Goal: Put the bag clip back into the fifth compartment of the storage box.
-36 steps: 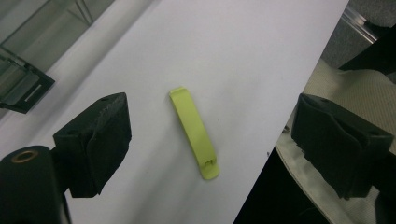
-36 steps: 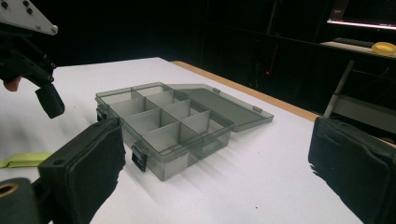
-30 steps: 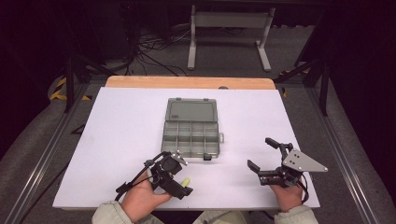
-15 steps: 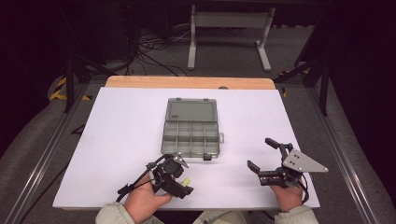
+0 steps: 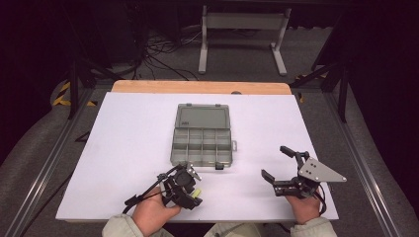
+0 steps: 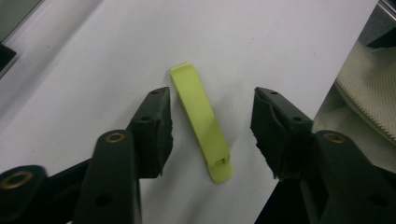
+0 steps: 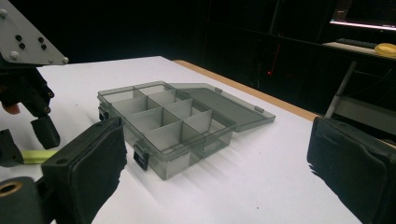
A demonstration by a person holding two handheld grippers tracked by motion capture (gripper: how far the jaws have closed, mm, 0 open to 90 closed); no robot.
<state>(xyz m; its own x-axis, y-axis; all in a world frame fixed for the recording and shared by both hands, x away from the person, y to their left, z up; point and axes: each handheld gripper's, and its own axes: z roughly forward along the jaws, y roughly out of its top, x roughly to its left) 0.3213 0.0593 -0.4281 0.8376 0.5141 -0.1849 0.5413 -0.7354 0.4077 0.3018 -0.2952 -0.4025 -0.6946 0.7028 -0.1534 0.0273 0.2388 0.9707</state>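
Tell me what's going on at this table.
A person at a white table works a claw in each hand. The left claw points down over a yellow-green plastic strip lying flat on the table; its jaws have just been closing around the strip, one on each side, not yet touching it. The right claw hovers open and empty. A grey compartment box sits ahead, lid open, its compartments apparently empty.

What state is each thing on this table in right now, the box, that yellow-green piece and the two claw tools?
Compartment box: open, lid laid flat behind it, compartments look empty.
Yellow-green strip: lying flat on the white table, not gripped.
Left gripper: jaws have just been closing around the strip, pads not yet touching it.
Right gripper: open, holding nothing, facing the box.
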